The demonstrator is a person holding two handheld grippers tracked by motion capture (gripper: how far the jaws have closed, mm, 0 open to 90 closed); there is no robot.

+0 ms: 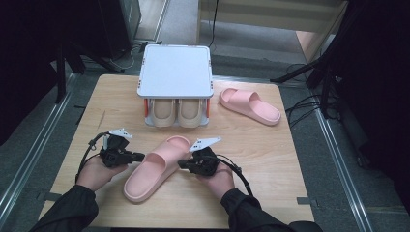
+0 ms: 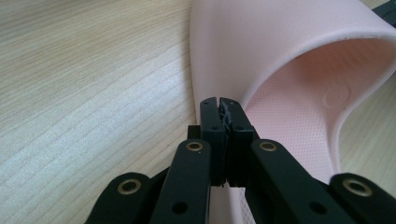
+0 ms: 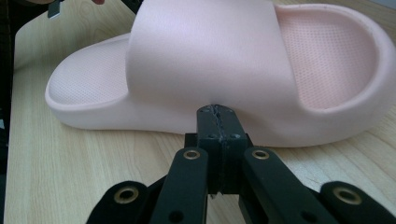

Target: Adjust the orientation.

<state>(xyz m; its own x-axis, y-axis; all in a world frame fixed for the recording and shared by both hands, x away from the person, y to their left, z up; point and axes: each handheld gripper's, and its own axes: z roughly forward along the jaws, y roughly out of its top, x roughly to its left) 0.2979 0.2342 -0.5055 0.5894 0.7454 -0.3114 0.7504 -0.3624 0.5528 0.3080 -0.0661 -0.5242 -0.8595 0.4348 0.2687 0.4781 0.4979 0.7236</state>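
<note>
A pink slipper (image 1: 154, 169) lies diagonally on the wooden table (image 1: 270, 159), toe end toward the near left. My left gripper (image 1: 141, 156) is at its left side, jaws pressed together with nothing between them. In the left gripper view the shut tips (image 2: 220, 101) rest against the slipper (image 2: 261, 42) rim where the strap begins. My right gripper (image 1: 181, 164) is at the slipper's right side, also shut and empty. In the right gripper view its tips (image 3: 217, 109) touch the slipper (image 3: 205, 56) sidewall below the strap.
A second pink slipper (image 1: 249, 105) lies at the back right of the table. A small rack with a white flat top (image 1: 175, 71) stands at the back middle, with a beige pair (image 1: 176, 113) stored underneath. Dark stands and cables surround the table.
</note>
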